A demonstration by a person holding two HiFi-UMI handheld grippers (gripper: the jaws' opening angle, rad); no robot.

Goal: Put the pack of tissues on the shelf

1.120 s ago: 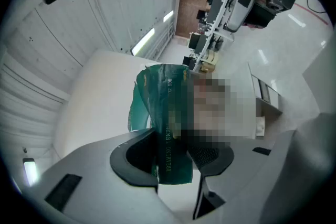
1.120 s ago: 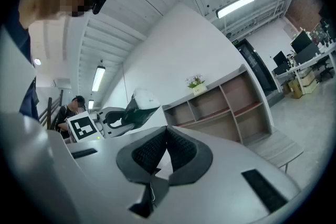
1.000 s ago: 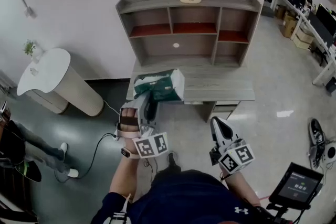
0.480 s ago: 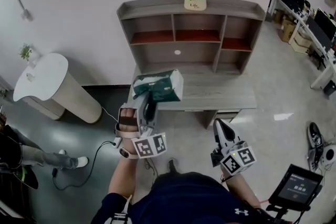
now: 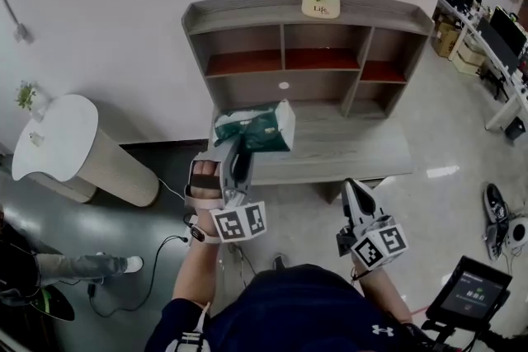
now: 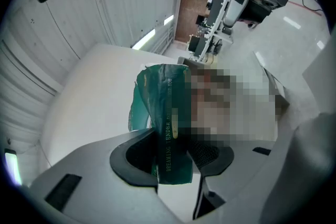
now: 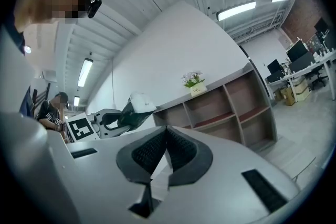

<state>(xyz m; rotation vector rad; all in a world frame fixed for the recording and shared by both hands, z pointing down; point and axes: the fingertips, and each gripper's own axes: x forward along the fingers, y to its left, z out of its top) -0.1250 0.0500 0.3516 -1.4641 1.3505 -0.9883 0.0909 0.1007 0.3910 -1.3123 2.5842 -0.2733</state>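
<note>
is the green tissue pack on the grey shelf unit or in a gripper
In a gripper: the left gripper grips the green tissue pack, held up in front of the grey shelf unit.

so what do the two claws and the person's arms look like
Both claws are pale grey plastic, tapering to a point: left claw, right claw. Each has a white cube with black square markers at the rear and dark textured pads inside the jaws. The person wears a dark navy top with a small white logo and a dark wristband on the left arm.
</note>
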